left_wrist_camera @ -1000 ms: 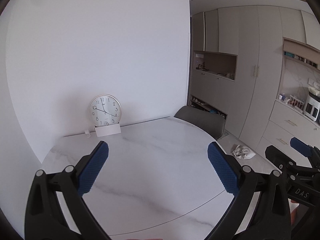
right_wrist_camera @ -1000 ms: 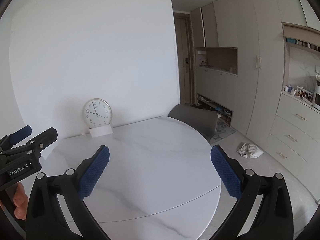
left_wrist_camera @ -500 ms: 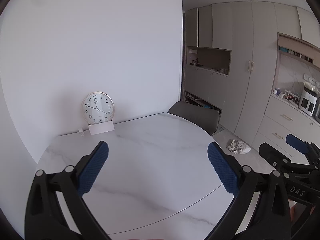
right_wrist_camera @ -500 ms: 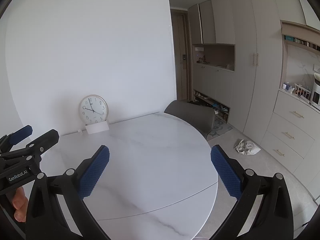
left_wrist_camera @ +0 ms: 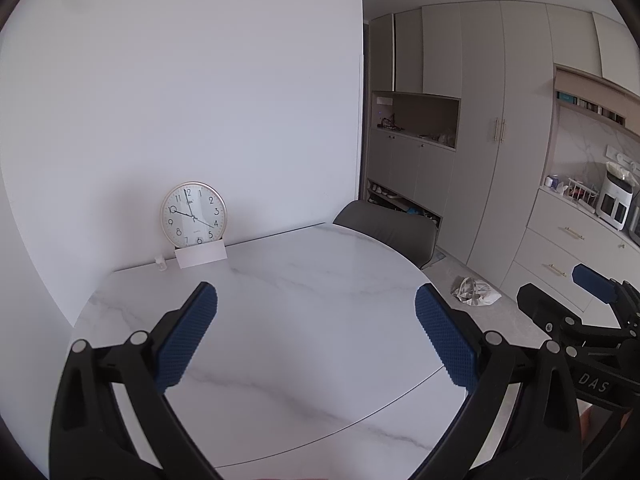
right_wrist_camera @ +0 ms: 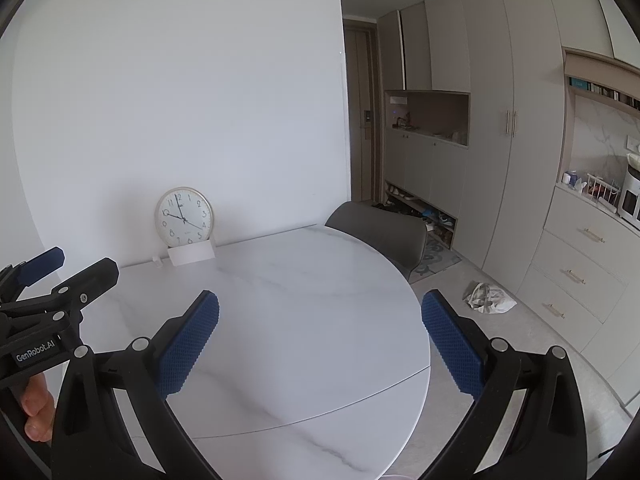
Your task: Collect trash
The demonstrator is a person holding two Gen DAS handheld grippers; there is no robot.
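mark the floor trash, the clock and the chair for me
crumpled bag (right_wrist_camera: 490, 298), right wrist view, middle of the wad on the floor.
clock (left_wrist_camera: 193, 214), left wrist view, centre of the dial.
chair (right_wrist_camera: 376, 226), right wrist view, backrest.

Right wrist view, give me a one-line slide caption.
Right gripper open over a marble table; crumpled trash waits on the floor by the cabinets.

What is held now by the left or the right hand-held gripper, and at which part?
Nothing is held. The left hand-held gripper and the right hand-held gripper are both open above the table, with only air between their fingers.
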